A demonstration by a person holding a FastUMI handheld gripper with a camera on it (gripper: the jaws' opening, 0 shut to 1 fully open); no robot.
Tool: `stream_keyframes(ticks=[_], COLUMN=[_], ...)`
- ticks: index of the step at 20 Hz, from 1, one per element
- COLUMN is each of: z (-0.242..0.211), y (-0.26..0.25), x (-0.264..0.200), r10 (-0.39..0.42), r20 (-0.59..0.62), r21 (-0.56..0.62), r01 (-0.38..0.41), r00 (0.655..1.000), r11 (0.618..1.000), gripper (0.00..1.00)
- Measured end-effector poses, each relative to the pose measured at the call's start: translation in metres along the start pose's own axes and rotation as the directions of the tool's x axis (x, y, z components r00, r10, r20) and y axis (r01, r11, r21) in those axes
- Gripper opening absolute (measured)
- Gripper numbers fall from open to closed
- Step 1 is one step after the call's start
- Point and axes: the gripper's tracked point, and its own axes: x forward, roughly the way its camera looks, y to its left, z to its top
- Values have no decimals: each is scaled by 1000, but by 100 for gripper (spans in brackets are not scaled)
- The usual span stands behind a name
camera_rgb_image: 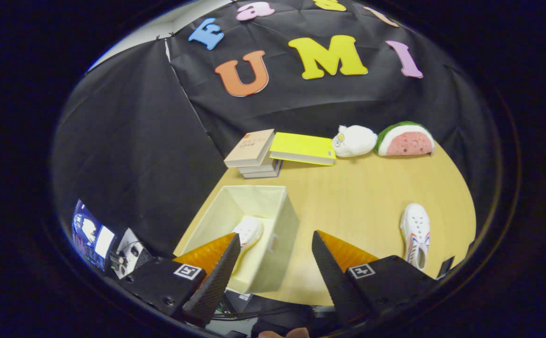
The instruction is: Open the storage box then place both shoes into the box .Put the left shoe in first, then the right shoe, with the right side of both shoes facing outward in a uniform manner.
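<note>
On the table I see the open box with one shoe inside; second shoe lies well apart. My gripper hangs wide, empty, above the box.

**Open tabletop between box and shoe**

The gripper, fingers spread with nothing between them, hangs over the cream fabric storage box. Bare wooden table separates it from the white sneaker. Stacked books and plush toys crowd the far edge.
</note>
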Motion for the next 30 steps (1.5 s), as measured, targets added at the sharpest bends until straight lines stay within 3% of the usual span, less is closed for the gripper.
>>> stream_keyframes(ticks=[10, 16, 22, 26, 28, 30], z=[-53, -86, -106, -107, -105, -104], y=[-210, -286, -319, -322, -320, -318], x=[-7, 22, 48, 68, 76, 82], r10=[-214, -208, -210, -158, -137, -124], r20=[-141, -266, -349, -371, -377, -384], r21=[55, 197, 166, 203, 206, 199], r01=[224, 264, 281, 246, 228, 213], r00=[966, 941, 913, 915, 916, 915], r11=[973, 944, 945, 948, 952, 957], gripper=[98, 98, 98, 94, 87, 68])
